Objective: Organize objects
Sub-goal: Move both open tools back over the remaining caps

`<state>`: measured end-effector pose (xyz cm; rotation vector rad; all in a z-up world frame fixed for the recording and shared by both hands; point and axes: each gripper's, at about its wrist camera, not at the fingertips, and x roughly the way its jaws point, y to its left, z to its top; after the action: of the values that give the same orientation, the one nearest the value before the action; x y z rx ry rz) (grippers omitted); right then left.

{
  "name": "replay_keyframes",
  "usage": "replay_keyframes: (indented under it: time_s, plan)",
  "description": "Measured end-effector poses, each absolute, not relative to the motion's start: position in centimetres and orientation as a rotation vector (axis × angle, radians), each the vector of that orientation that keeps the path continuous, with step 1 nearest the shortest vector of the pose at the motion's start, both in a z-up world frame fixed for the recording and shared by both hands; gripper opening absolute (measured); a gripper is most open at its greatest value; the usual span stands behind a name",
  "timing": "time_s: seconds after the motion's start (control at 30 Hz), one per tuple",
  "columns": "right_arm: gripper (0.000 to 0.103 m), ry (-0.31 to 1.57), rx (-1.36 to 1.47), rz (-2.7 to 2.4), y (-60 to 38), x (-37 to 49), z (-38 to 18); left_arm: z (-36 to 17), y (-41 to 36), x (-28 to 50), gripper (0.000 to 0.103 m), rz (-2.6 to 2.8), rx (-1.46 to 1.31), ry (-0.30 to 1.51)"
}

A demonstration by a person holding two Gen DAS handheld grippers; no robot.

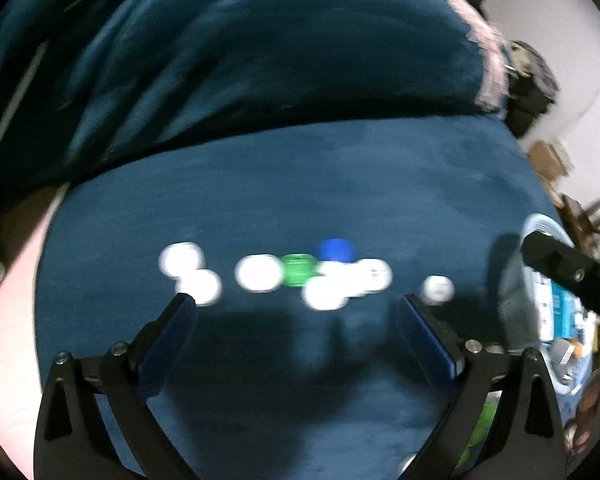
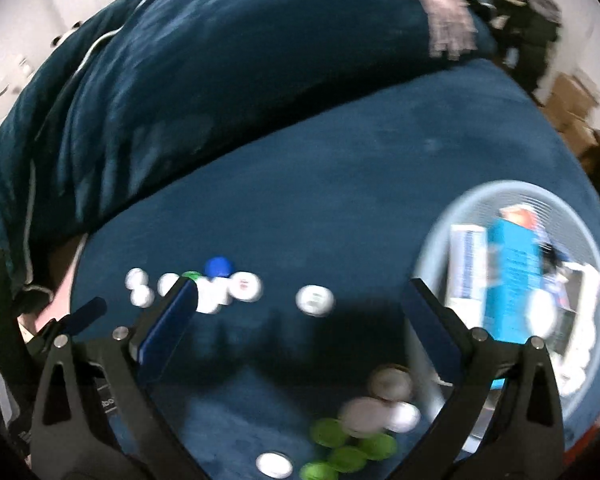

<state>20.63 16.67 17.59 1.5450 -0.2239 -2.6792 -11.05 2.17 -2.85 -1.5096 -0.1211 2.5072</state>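
Both hand-held grippers hang spread and empty over a blue-covered bed point(image 1: 340, 184), apparently between picks in sorting bottle caps. The left hand-held gripper point(image 1: 296, 304) faces a blurred row of caps point(image 1: 260, 272) mid-bed: mostly white, one green cap point(image 1: 298, 270), one blue cap point(image 1: 335, 249). The right hand-held gripper point(image 2: 300, 296) frames a lone white cap point(image 2: 315, 299); a second pile point(image 2: 356, 436) lies at the near edge beside a pale basket point(image 2: 432, 236). Next likely calls for lowering onto one cap and pinching.

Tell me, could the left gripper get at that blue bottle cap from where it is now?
Probably yes, but not cleanly. The left gripper is open and empty, yet the blue cap lies behind white caps and beside a green cap, crowding the approach.
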Motion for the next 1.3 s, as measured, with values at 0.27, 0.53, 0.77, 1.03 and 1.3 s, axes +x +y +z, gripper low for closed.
replay_keyframes:
  time_s: [0.27, 0.53, 0.77, 1.03, 1.3]
  plan:
    - [0.078, -0.369, 1.64, -2.427, 13.3, 16.9, 12.7, -5.6, -4.1, -10.8, 0.101, 2.589, -1.634, -0.077]
    - [0.039, -0.387, 1.761, -2.321, 10.8, 14.3, 8.1, -6.1, -6.2, -10.7, 0.101, 2.6, -1.669, -0.089]
    - [0.04, -0.351, 1.88, -2.029, 8.8, 16.0, 6.5, -6.2, -6.2, -11.3, 0.101, 2.592, -1.69, -0.126]
    - [0.041, -0.415, 1.724, -2.225, 10.1, 15.3, 9.6, -6.9, -5.9, -11.3, 0.101, 2.575, -1.706, -0.086]
    - [0.041, -0.422, 1.747, -2.083, 7.4, 15.2, 7.7, -6.9, -6.0, -11.5, 0.101, 2.577, -1.714, -0.091]
